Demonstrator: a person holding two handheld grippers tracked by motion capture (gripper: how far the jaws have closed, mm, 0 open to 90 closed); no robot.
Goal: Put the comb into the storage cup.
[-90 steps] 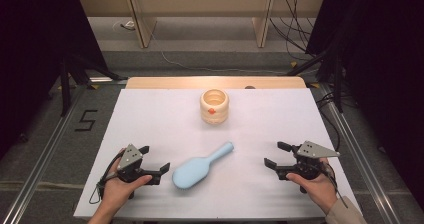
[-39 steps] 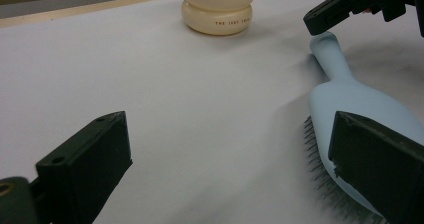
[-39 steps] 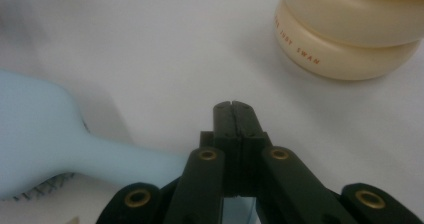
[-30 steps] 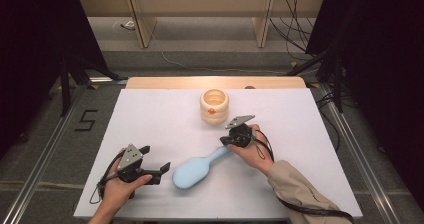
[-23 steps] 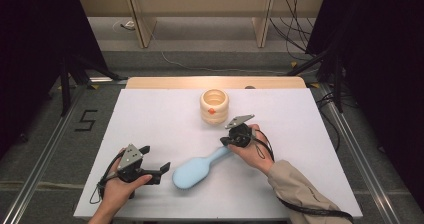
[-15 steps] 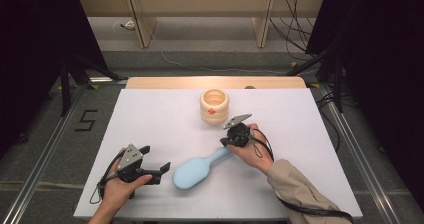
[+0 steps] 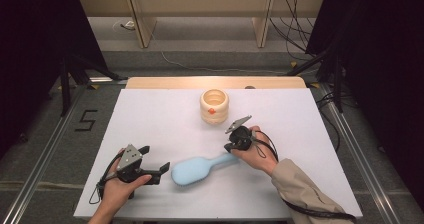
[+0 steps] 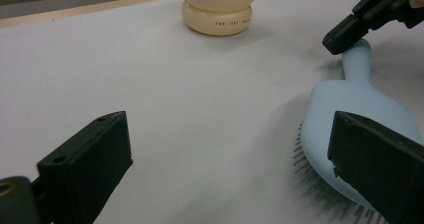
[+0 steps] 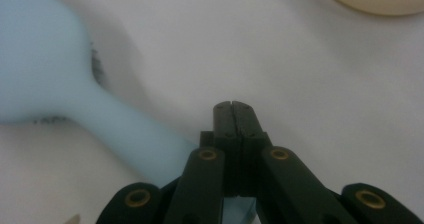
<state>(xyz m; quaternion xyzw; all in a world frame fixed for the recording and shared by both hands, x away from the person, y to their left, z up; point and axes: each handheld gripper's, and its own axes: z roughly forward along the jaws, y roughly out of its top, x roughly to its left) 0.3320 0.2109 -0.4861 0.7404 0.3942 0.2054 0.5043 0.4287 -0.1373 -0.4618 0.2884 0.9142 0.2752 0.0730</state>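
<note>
Since three seconds ago the right gripper (image 7: 233,145) has crossed to the light-blue plastic hairbrush (image 7: 199,168) lying bristles-down mid-table, jaws together at its handle tip, left gripper (image 7: 156,168) apart nearby; next, opening to grasp it.

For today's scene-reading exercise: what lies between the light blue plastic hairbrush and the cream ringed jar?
Bare white tabletop lies between the light blue plastic hairbrush and the cream ringed jar, as the left gripper view shows.

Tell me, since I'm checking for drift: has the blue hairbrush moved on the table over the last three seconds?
Yes. The blue hairbrush has slid slightly toward the person, its handle tip now farther from the cream jar.
</note>
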